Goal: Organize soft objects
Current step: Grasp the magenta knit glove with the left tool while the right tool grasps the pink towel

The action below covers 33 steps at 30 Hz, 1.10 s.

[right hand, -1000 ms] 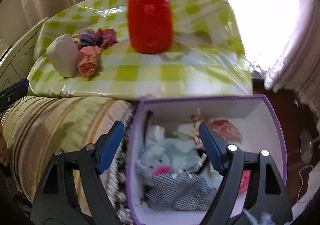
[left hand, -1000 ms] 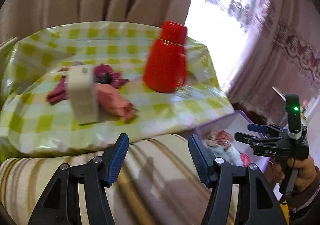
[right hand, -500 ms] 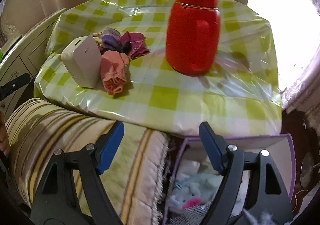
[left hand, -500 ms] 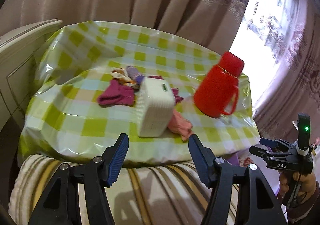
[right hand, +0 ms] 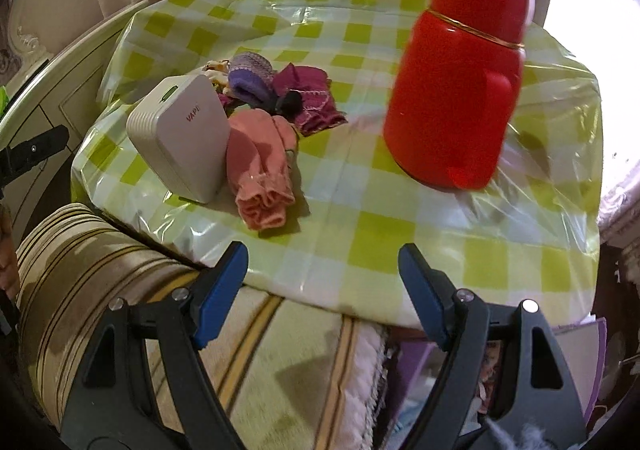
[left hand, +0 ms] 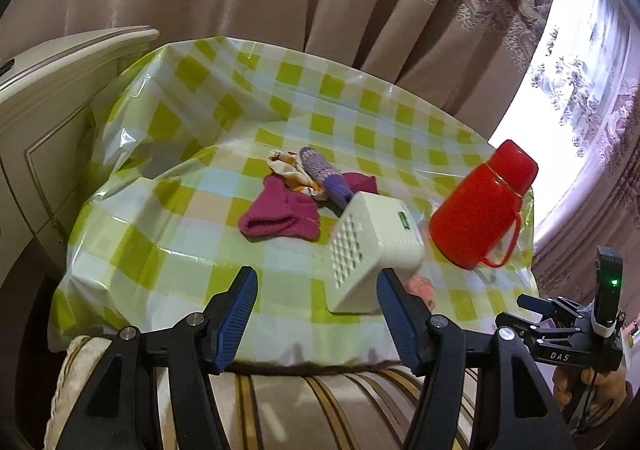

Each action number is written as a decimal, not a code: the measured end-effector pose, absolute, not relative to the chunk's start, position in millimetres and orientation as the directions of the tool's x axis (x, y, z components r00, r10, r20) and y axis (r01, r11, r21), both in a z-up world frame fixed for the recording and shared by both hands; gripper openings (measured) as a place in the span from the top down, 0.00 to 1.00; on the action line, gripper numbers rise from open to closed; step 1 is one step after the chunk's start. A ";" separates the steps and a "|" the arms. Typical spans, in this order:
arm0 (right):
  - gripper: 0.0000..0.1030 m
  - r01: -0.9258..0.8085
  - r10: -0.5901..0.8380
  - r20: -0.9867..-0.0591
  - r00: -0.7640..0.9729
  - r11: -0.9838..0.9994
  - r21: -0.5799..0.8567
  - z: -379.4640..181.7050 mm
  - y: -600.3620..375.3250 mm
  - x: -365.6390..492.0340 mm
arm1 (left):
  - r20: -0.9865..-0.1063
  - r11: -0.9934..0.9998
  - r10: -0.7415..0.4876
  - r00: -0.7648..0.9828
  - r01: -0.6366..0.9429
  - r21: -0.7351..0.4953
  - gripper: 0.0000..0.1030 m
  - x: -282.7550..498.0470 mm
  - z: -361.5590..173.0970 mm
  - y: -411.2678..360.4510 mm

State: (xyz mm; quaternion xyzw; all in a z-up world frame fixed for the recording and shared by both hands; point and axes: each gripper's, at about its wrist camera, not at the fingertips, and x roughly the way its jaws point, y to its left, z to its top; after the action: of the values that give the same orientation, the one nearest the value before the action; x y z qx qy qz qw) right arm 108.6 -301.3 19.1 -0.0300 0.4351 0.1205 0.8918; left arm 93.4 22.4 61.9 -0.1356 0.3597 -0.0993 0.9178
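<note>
Soft items lie on the green-checked table point(left hand: 168, 234): a magenta sock point(left hand: 280, 215), a purple knitted sock point(left hand: 326, 177), a patterned cloth point(left hand: 288, 167) and a pink sock point(right hand: 262, 169) beside a white box point(right hand: 180, 135). The pink sock is mostly hidden behind the white box point(left hand: 372, 246) in the left wrist view. My left gripper point(left hand: 316, 312) is open and empty, short of the table's near edge. My right gripper point(right hand: 322, 292) is open and empty over the near edge; the magenta sock point(right hand: 310, 103) and the purple sock point(right hand: 250, 77) lie beyond.
A red thermos jug point(left hand: 480, 205) stands at the table's right side, and it is large in the right wrist view point(right hand: 460, 97). A striped cushion point(right hand: 100, 262) lies below the near edge. A purple box point(right hand: 576, 350) of soft things sits low right. A white cabinet point(left hand: 44, 97) stands left.
Both grippers rose and moved towards the table. The right view left the purple box and now faces the tabletop. The left view swung left, towards the socks.
</note>
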 end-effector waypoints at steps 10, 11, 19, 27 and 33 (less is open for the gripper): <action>0.22 -0.282 0.213 -0.799 0.562 0.958 0.058 6.9 -275.5 142.7 | -0.679 0.940 -0.271 0.682 0.037 -0.339 0.39 128.2 41.3 36.5; 0.22 -0.284 0.215 -0.801 0.559 0.957 0.059 5.2 -273.0 145.4 | -0.683 0.940 -0.272 0.678 0.034 -0.340 0.39 131.3 39.5 37.3; 0.22 -0.293 0.235 -0.815 0.530 0.952 0.084 -11.0 -258.6 171.1 | -0.715 0.938 -0.272 0.644 0.012 -0.347 0.39 170.3 26.4 41.2; 0.22 -0.299 0.254 -0.826 0.504 0.948 0.108 -26.7 -247.7 192.3 | -0.746 0.938 -0.276 0.605 0.001 -0.346 0.39 216.4 8.4 40.9; 0.22 -0.309 0.272 -0.826 0.494 0.943 0.126 -34.9 -244.1 205.1 | -0.770 0.939 -0.274 0.576 -0.013 -0.344 0.39 248.3 -7.7 39.8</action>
State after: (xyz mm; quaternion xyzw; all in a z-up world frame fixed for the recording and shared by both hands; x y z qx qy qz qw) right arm 205.1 -244.1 -34.9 -0.0193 0.4743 0.1681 0.8640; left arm 248.3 39.8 -7.7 -0.1580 0.4541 -0.0746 0.8737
